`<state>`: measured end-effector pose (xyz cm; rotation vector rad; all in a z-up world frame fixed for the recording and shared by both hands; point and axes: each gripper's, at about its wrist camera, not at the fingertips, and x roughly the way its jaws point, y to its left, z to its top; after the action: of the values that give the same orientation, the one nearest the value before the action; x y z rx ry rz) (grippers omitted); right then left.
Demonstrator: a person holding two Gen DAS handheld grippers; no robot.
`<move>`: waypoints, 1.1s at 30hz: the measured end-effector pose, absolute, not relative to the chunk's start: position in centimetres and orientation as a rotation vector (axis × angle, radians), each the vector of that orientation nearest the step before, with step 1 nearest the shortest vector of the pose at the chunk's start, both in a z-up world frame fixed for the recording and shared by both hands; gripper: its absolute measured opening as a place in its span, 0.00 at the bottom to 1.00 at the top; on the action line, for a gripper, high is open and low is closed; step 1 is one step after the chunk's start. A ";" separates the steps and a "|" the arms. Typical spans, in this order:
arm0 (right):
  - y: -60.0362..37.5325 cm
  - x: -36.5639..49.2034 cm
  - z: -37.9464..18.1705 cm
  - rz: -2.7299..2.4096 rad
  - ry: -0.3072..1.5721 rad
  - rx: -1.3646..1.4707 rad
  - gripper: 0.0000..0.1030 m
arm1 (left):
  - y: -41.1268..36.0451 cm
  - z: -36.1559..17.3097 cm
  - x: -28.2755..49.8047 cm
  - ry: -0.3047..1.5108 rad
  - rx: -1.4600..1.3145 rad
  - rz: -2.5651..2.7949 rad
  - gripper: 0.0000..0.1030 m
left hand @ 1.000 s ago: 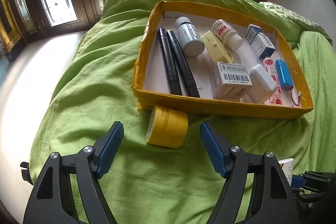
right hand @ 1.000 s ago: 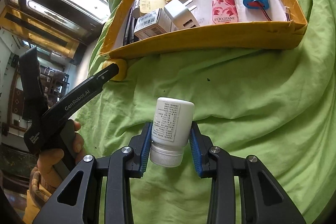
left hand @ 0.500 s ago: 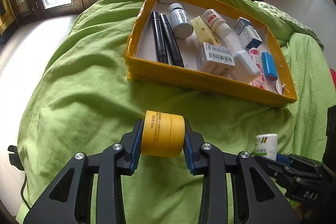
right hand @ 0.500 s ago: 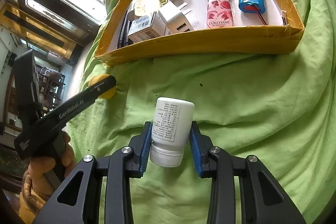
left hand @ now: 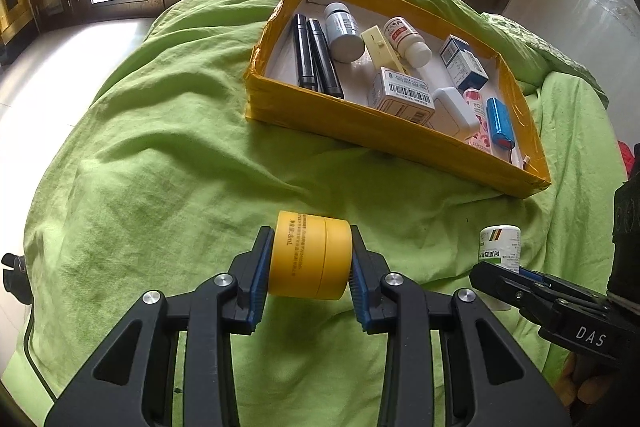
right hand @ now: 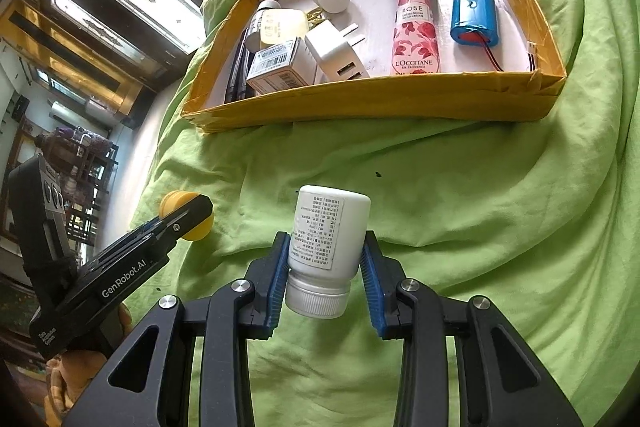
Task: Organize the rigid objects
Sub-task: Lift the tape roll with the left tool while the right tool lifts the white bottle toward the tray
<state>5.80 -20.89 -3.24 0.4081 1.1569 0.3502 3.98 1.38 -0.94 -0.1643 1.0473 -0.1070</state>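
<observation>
My left gripper (left hand: 309, 269) is shut on a small yellow round jar (left hand: 308, 255), held on its side above the green bedcover. In the right wrist view that same yellow jar (right hand: 178, 203) shows at the left, behind the left gripper's finger. My right gripper (right hand: 324, 267) is shut on a white pill bottle (right hand: 328, 235), cap toward the camera. From the left wrist view the white bottle (left hand: 500, 243) shows at the lower right. A yellow cardboard box (left hand: 360, 127), also the yellow box (right hand: 360, 99), lies further back and holds several small items.
In the box lie two black pens (left hand: 314, 57), a grey-capped bottle (left hand: 342, 29), a white charger (right hand: 336, 53), a rose hand cream tube (right hand: 416, 33), a blue battery pack (right hand: 476, 13) and small cartons. The green bedcover (right hand: 480, 207) is rumpled. A person's hand (right hand: 80, 367) grips the left tool.
The left gripper closed on the yellow jar that lay against the box's front wall, then drew it back, away from the box. The right gripper kept its hold on the white bottle.
</observation>
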 end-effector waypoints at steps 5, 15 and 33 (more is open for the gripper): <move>-21.0 5.8 -3.3 0.339 1.154 0.390 0.30 | 1.2 -0.8 3.9 1.037 -0.157 -0.111 0.31; -20.8 5.8 -3.4 0.340 1.154 0.382 0.30 | 1.0 -0.6 3.9 1.016 -0.133 -0.106 0.31; -20.6 5.9 -3.3 0.335 1.146 0.366 0.30 | 1.1 -0.1 3.8 0.992 -0.133 -0.099 0.31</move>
<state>5.85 -20.62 -3.33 0.3658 1.1462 0.3350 3.75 1.07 -0.13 -0.1334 0.9924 -0.0991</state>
